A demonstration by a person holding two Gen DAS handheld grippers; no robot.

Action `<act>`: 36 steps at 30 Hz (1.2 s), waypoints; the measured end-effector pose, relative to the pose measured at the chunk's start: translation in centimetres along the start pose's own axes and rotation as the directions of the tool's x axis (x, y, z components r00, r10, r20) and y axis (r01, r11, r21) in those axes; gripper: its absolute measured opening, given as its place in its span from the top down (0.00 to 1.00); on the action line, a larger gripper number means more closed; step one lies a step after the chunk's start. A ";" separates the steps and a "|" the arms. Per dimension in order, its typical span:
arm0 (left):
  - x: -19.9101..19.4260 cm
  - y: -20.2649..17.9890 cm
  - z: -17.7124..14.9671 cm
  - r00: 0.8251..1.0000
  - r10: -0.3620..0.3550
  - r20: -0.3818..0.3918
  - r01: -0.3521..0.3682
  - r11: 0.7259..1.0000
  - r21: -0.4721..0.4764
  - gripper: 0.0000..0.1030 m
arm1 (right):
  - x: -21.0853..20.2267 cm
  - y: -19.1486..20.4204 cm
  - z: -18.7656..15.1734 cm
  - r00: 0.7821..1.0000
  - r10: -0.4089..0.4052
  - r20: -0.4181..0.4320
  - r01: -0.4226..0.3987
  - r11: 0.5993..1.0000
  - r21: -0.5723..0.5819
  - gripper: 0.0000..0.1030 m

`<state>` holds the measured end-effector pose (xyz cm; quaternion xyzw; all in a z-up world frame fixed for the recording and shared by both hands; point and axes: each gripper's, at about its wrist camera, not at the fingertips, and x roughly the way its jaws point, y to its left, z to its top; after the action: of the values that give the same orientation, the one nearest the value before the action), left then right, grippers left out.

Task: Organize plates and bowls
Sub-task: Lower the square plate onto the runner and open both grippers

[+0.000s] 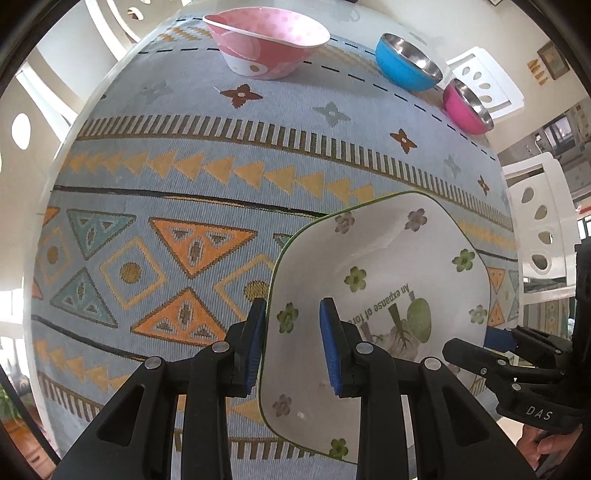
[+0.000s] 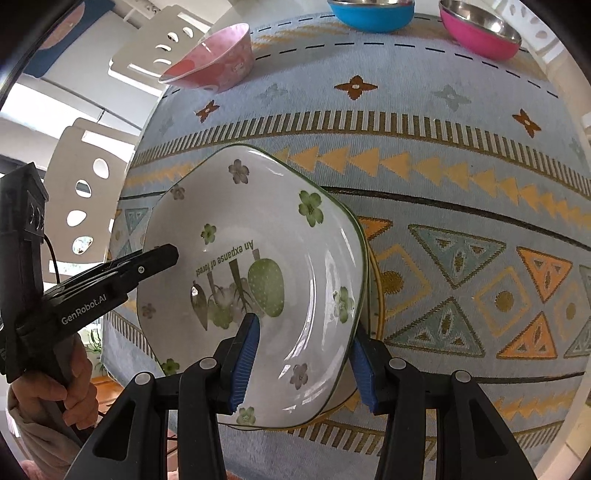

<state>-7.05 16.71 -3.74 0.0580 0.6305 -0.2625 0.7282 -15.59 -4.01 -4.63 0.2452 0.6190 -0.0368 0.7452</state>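
Note:
A white square plate with green flowers and a vegetable print (image 1: 388,266) (image 2: 258,229) lies on the patterned tablecloth near the front edge. My left gripper (image 1: 293,347) is open, its jaws straddling the plate's left rim without pinching it. My right gripper (image 2: 301,365) is open too, its jaws straddling the plate's right rim. In the right wrist view a second rim shows under the plate at its right edge. Each gripper shows in the other's view, the right (image 1: 476,350) and the left (image 2: 155,258).
At the far edge stand a pink polka-dot bowl (image 1: 266,40) (image 2: 218,62), a blue steel bowl (image 1: 406,62) (image 2: 369,14) and a magenta steel bowl (image 1: 467,105) (image 2: 480,31). White chairs (image 1: 539,229) (image 2: 85,192) surround the table.

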 end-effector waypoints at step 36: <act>-1.1 -1.6 1.1 0.994 0.105 0.019 -0.104 0.994 -0.043 0.71 | -1.6 -0.5 1.3 0.999 0.040 -0.010 -0.041 0.991 -0.130 0.54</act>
<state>-6.85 15.18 -2.08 0.0726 0.6241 -0.2114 0.7487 -15.02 -5.38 -3.16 0.2087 0.6177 0.0194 0.7579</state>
